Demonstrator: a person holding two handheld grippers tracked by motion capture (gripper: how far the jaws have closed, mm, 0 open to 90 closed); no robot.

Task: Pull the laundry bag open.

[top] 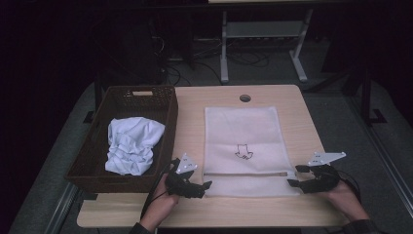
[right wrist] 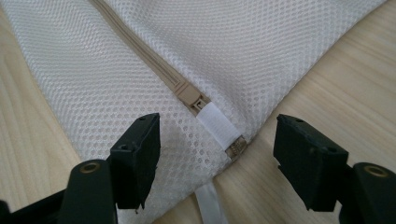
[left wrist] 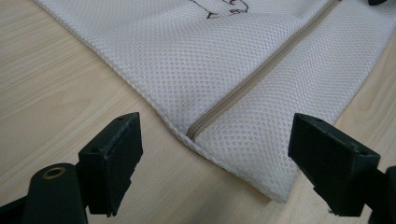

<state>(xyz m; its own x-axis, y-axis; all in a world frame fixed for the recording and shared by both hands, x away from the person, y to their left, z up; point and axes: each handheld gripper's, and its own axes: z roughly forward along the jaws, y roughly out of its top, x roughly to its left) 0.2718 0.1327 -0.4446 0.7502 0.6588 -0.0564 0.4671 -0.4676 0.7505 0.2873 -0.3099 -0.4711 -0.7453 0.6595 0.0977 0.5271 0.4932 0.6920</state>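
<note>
A white mesh laundry bag point(top: 241, 141) lies flat on the wooden table, a small drawing at its middle. A beige zipper point(top: 243, 173) runs across its near end. My left gripper point(top: 207, 189) sits at the bag's near left corner, open. In the left gripper view the zipper's closed end point(left wrist: 196, 128) and the bag's corner lie between the wide-apart jaws of the left gripper point(left wrist: 215, 149). My right gripper point(top: 293, 176) is at the near right corner, open. In the right gripper view the beige zipper pull point(right wrist: 192, 97) and its white tab point(right wrist: 217, 126) lie between the right gripper's point(right wrist: 217, 149) jaws, untouched by the pads.
A dark woven basket point(top: 168, 126) stands at the table's left and holds a crumpled white cloth point(top: 131, 144). A round cable hole point(top: 245, 98) is near the table's far edge. Bare wood point(top: 192, 122) separates basket and bag. Dark floor and desk legs lie beyond.
</note>
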